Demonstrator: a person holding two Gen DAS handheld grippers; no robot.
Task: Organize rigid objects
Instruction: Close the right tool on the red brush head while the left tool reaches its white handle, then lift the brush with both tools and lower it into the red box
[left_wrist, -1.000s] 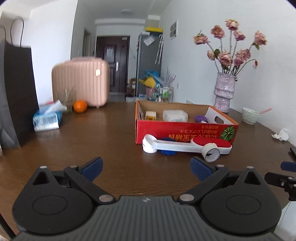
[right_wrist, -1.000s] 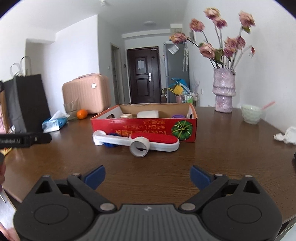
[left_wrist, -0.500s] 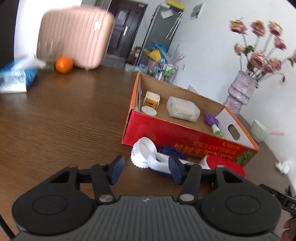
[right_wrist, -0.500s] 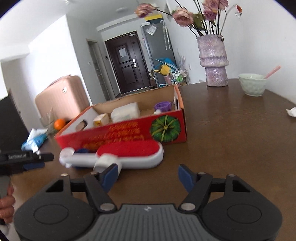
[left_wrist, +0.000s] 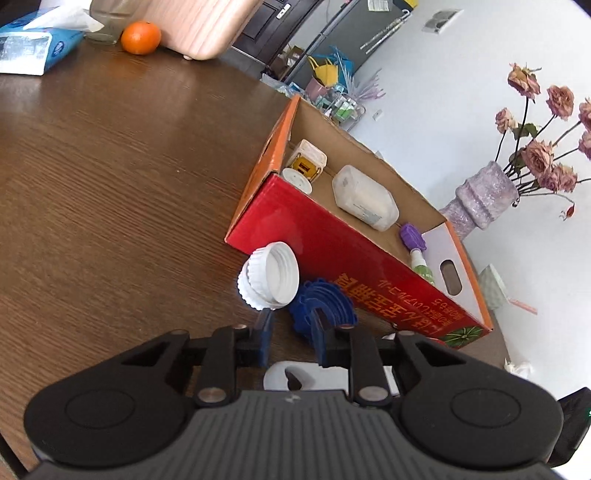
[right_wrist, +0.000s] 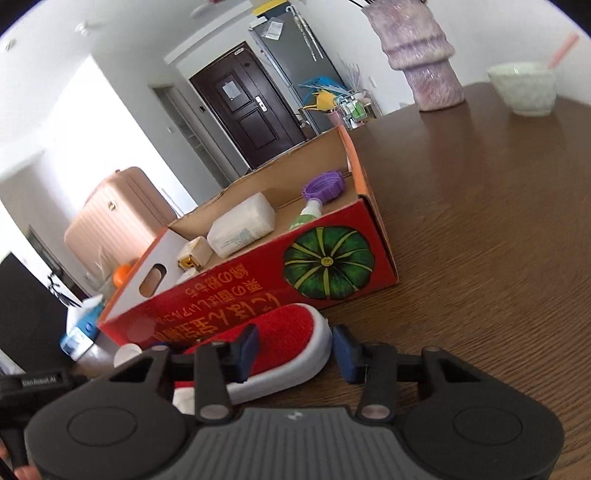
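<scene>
Judging progress, we count several items already in the box (left_wrist: 332, 229); brush (right_wrist: 280, 343), white cap (left_wrist: 271, 275) and blue piece (left_wrist: 325, 299) remain on the tabletop (left_wrist: 110, 184); left tongs (left_wrist: 290, 339) released, part-closed; right tongs (right_wrist: 295, 350) released, straddling the brush.

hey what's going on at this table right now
A person with a handheld gripper in each hand is tidying loose items into a red cardboard box. Both grippers are down at a white brush with a red pad lying along the box's front. The left gripper straddles its handle end near a blue ridged piece; the right gripper straddles the red head. Neither looks closed yet. A white bottle and a purple cap already lie inside.
</scene>
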